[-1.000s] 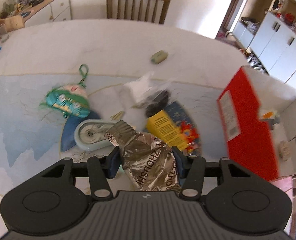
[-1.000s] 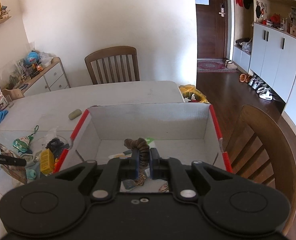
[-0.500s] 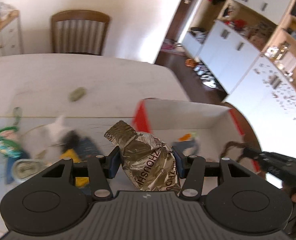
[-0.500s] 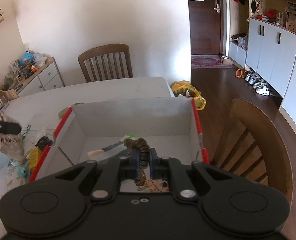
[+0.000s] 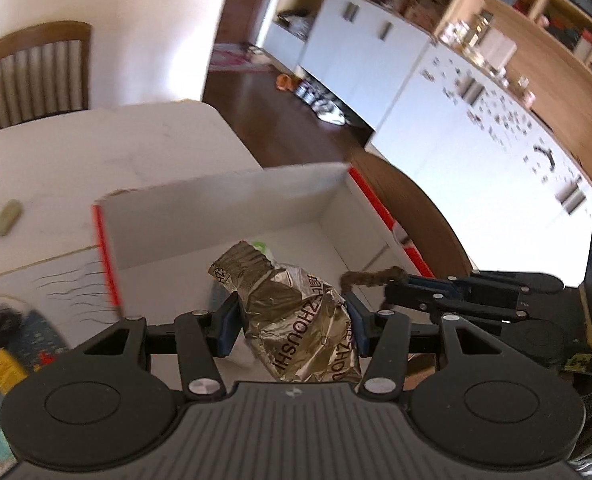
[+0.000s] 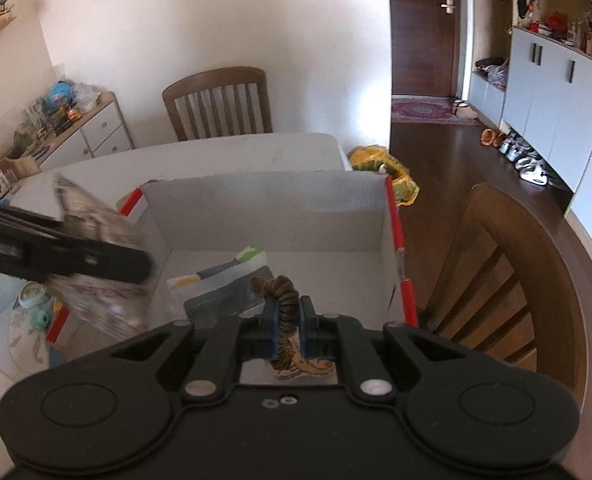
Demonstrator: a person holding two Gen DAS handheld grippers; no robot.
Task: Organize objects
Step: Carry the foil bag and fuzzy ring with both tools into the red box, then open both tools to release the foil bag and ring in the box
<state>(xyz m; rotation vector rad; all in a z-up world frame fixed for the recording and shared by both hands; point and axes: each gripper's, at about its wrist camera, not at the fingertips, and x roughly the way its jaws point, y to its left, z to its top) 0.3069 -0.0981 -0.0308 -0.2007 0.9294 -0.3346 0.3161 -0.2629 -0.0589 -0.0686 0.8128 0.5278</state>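
Moved since earlier: left gripper point(image 5: 292, 322) has carried its crinkled gold-and-silver foil snack bag point(image 5: 296, 320) from above the clutter on the counter point(image 5: 76, 160) across to the white cardboard box with red edges point(image 5: 224, 208); right gripper point(image 6: 287, 330) has barely shifted.
Left fingers: clamped on the foil bag at its middle, one blue pad on each side, so the bag stays upright with its crimped top pointing away from the camera.
Foil bag position: over the near part of the box's open interior, not yet lowered in.
Right fingers: pressed shut on a brown fuzzy twisted cord point(image 6: 282, 300), apparently part of a tiger-striped toy point(image 6: 296, 364) dangling below.
Toy position: hanging over the box floor, near its right wall.
Already in box: a flat grey card and a slim item with orange and green ends, lying on the box floor.
Left outside box: a small olive-green oblong point(image 5: 7, 216) and mixed clutter on the counter, left of the box.
Likely reason for holds: both items are poised above the box for release inside.
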